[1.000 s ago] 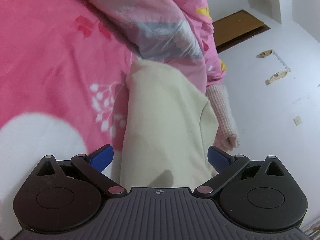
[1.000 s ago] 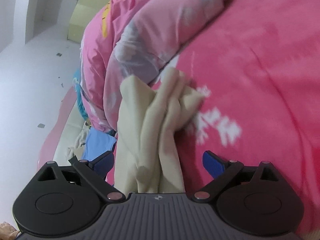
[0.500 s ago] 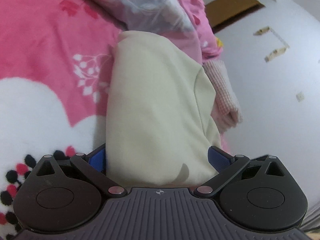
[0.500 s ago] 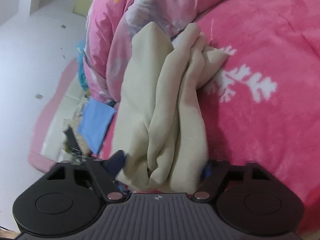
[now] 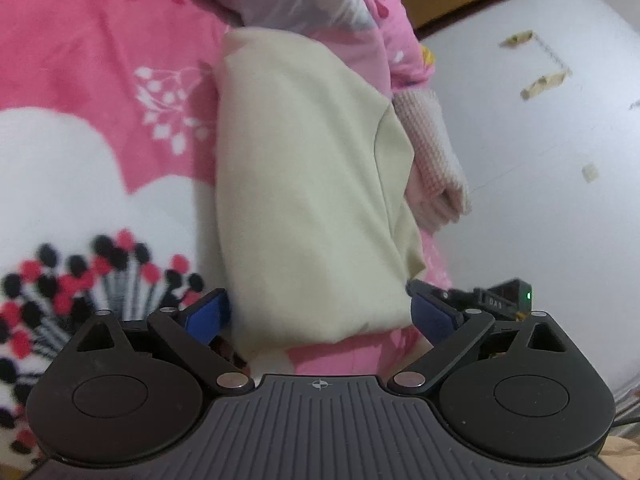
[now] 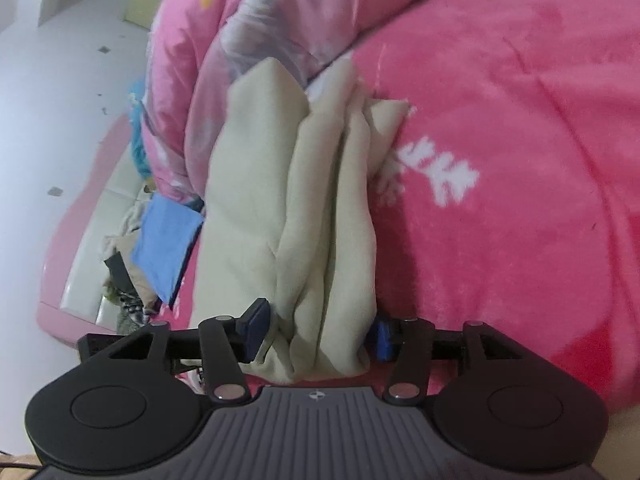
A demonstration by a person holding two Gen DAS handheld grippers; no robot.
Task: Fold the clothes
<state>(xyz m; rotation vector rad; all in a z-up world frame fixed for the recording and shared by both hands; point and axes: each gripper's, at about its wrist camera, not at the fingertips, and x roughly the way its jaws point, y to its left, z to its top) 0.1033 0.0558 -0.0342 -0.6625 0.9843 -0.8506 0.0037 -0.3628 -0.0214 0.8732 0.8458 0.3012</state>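
A cream garment lies folded lengthwise on the pink blanket. Its near end sits between the blue fingers of my left gripper, which stands open around it without pinching. In the right wrist view the other end of the cream garment is bunched into thick pleats. My right gripper is shut on that bunch, one blue pad pressing each side.
A rumpled pink quilt is heaped behind the garment. A pink-and-white knit piece hangs at the bed edge. A blue cloth and other clothes lie on the pink bed frame. White floor lies beyond the bed.
Both grippers have come forward onto the garment. The right one has gone from open to shut on the bunched end. The left stays open, now straddling the near end.
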